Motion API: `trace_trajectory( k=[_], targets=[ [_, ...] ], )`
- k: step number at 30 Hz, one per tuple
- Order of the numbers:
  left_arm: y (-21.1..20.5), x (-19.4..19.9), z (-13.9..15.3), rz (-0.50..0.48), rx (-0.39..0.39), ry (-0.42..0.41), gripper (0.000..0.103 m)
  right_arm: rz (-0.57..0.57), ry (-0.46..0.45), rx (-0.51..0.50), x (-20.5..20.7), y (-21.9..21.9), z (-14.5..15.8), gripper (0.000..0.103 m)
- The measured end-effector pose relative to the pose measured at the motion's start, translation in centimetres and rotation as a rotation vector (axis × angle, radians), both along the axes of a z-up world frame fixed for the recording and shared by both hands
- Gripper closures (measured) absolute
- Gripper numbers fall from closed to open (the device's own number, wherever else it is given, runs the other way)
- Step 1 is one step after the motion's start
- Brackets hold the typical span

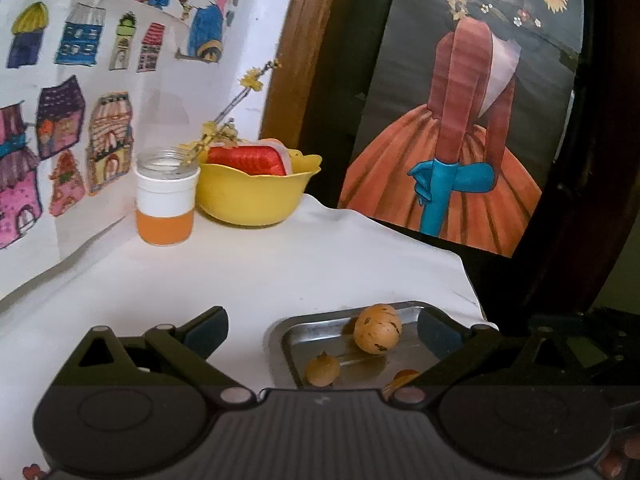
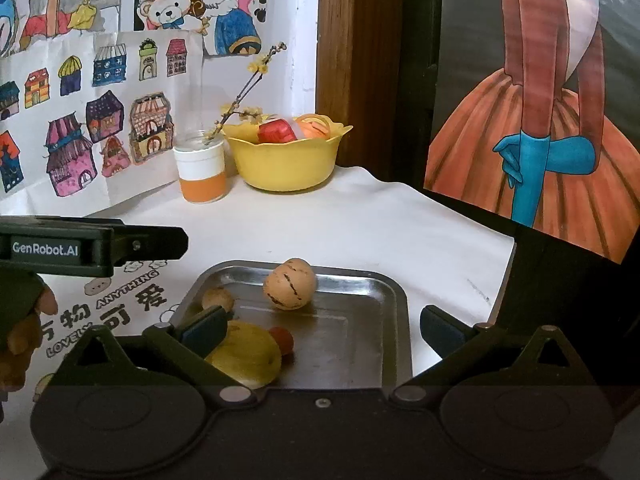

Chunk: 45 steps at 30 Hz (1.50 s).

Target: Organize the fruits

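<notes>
Gaping fingers point(image 2: 440, 330) over metal tray point(image 2: 396, 300)

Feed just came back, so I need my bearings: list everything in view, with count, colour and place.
Tray: one, metal, near table edge.
Fruits: four in the tray; large tan streaked one, small tan one, yellow one, small red one.
Bowl: one, yellow, back of table, holding red and orange items.
Jar: one, white and orange, left of the bowl, with a flowering twig.
Cloth: white, over the table.
Drawings: coloured, on the wall.
Left gripper: open.
Right gripper: open, above the tray.
Hand: left edge.
</notes>
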<state>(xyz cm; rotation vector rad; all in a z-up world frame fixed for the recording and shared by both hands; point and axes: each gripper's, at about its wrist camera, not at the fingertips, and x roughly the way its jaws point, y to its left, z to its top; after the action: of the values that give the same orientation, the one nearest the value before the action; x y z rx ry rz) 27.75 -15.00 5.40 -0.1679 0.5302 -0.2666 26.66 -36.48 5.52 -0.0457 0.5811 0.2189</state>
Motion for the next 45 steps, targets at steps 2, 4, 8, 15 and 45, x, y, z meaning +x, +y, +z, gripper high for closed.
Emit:
trace_trajectory(
  k=[2, 4, 8, 15, 45],
  targets=[
    [0.3, -0.4, 0.2, 0.011, -0.001, -0.005, 0.0, 0.002, -0.001, -0.003, -0.3, 0.2, 0.2, 0.001],
    [0.5, -0.8, 0.3, 0.02, -0.001, -0.009, 0.0, 0.006, -0.005, -0.008, -0.7, 0.4, 0.4, 0.001],
    [0.9, -1.7, 0.5, 0.033, 0.005, -0.017, 0.0, 0.007, -0.019, -0.003, -1.6, 0.8, 0.9, 0.001],
    [1.7, -3.3, 0.8, 0.058, 0.013, -0.043, 0.0, -0.006, -0.053, 0.012, -3.2, 1.6, 1.8, 0.001],
    [5.6, -8.8, 1.1, 0.103, 0.009, -0.069, 0.0, -0.078, -0.142, 0.018, -10.4, 4.3, 2.8, 0.001]
  ],
)
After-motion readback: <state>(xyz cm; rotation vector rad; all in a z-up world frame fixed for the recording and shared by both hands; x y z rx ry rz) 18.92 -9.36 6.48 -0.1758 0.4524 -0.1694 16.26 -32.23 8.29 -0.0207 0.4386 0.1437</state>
